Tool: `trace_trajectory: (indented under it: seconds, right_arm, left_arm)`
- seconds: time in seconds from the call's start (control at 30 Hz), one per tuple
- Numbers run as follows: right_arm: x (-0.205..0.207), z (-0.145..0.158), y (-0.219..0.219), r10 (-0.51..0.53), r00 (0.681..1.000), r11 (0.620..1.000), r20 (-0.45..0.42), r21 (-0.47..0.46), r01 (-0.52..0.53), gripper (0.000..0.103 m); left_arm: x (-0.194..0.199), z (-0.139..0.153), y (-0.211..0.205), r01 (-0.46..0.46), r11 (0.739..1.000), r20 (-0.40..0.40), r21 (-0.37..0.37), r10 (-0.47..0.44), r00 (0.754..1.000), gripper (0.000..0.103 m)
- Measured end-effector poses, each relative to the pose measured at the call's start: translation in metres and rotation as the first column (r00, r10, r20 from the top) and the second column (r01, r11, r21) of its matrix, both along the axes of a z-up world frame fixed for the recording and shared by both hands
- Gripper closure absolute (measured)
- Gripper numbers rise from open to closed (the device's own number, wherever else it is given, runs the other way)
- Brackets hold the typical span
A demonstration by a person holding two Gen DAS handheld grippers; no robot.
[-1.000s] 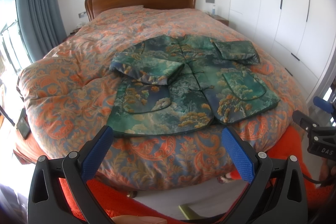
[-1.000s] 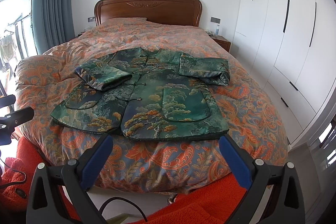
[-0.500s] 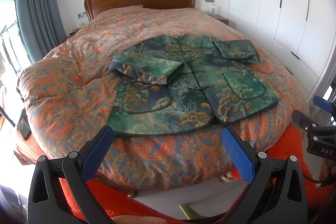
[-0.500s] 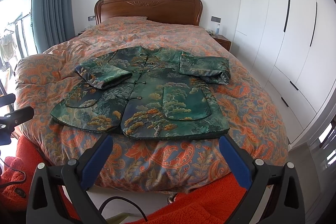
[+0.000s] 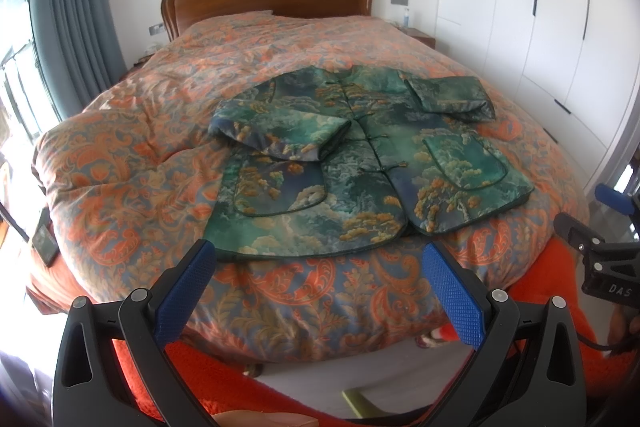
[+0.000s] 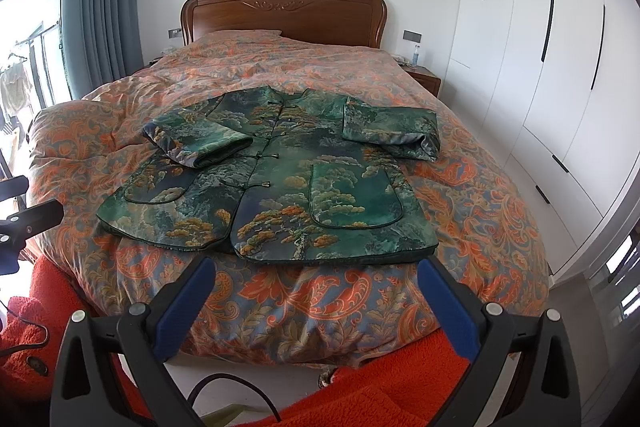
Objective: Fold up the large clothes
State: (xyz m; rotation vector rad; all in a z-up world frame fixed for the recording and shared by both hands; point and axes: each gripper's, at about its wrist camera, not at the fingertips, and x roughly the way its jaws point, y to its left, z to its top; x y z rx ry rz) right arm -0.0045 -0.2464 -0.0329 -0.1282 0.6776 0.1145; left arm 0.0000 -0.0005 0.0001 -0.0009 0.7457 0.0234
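Jacket (image 6: 280,187) flat on quilted bed (image 6: 460,195), white wardrobes (image 6: 560,67), both tools (image 5: 320,269) (image 6: 316,277) agape, empty

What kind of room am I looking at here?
A bedroom, most likely: a bed with a wooden headboard, a floral duvet under the green jacket, and white built-in wardrobes.

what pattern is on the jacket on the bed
Dark green jacket with golden-orange pine trees and pale clouds; clearest in the right wrist view.
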Motion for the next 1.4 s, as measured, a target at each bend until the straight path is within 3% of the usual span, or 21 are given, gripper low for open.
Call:
trace_trajectory:
  seconds: [1.4]
  right_arm:
    - [0.0052, -0.0059, 0.0005, 0.000, 1.000, 1.000, -0.025, -0.007, -0.001, 0.000]
  left_arm:
    - [0.0001, 0.0000, -0.0003, 0.002, 1.000, -0.005, 0.006, -0.002, 1.000, 0.000]
